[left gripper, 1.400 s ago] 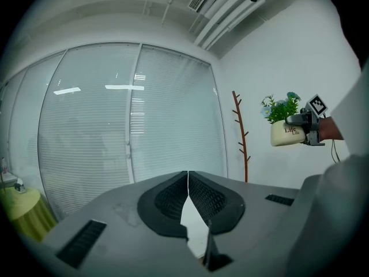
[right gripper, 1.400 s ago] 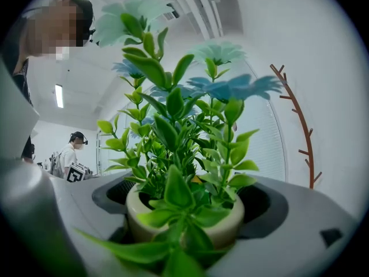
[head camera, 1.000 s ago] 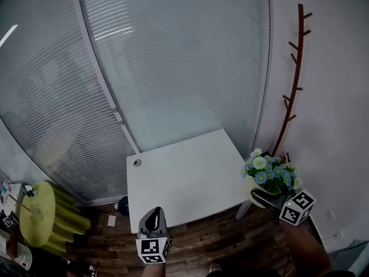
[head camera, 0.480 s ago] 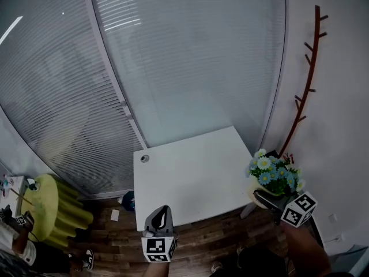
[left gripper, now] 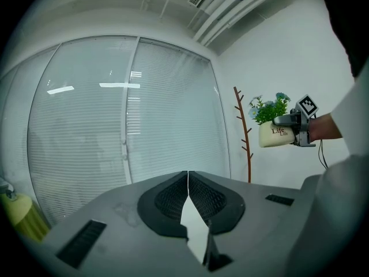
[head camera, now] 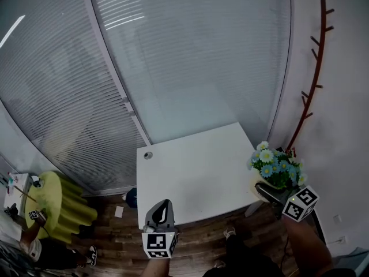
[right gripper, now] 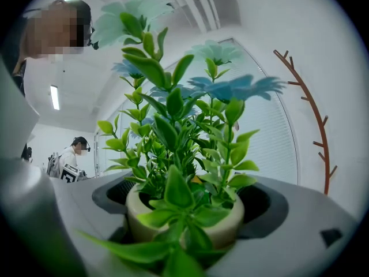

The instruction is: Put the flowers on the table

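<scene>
Hard to make out the base of the pot [right gripper: 228, 227] in the right gripper view: buried under leaves, with only the cream rim and upper wall showing. Same with the pads of the right claw [right gripper: 184, 212], mostly blocked by pot and foliage, just dark curves on either side pressed against the pot wall. Clamped on the pot, then, with the flowers [head camera: 275, 167] upright above it, blue and white heads over green stems. Little of the pot itself in the head view, hidden behind the blooms. Held up in the air just beside the right near corner of the worktop [head camera: 196, 172], not resting on it. Small dark print on the pot's side in the left gripper view.

Left claw [left gripper: 188, 176] closed on nothing, pads meeting along a thin seam. Low in the head view, off the worktop's near edge, above the floor [head camera: 202, 238].

White worktop, with a small round grommet [head camera: 148, 154] near its far left corner. Far edge close against a curved glass wall [head camera: 190, 56] backed by blinds. To the right, a white wall with a brown branch-shaped rack [head camera: 312, 79]. Dark wood floor. At the left, a yellow-green round stool [head camera: 55, 198] and, nearer, a person [head camera: 26, 244] cut off by the frame edge. Another person [right gripper: 70, 154] in the right gripper view, far off and small.
</scene>
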